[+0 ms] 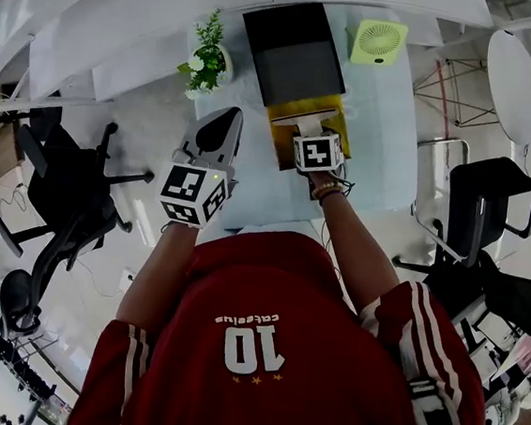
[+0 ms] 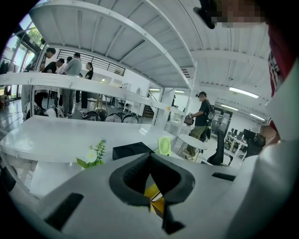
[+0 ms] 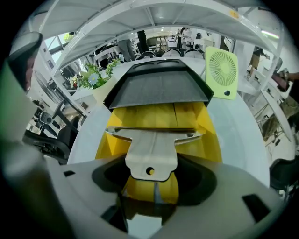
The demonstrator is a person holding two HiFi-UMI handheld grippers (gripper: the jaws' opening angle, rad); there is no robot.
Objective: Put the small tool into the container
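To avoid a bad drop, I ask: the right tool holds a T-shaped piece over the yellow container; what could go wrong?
1. The right tool grips the T-shaped piece only at its stem end; it may tilt or slip.
2. Its crossbar spans most of the width of the yellow container and might catch a wall.
3. The black lid lies just beyond; pushing forward could hit it.

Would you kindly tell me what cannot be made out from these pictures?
Left gripper view: the left gripper hides most of the yellow box.
Right gripper view: the tool covers part of the box floor; whether it touches, unclear.
Head view: the right gripper covers much of the box's inside.
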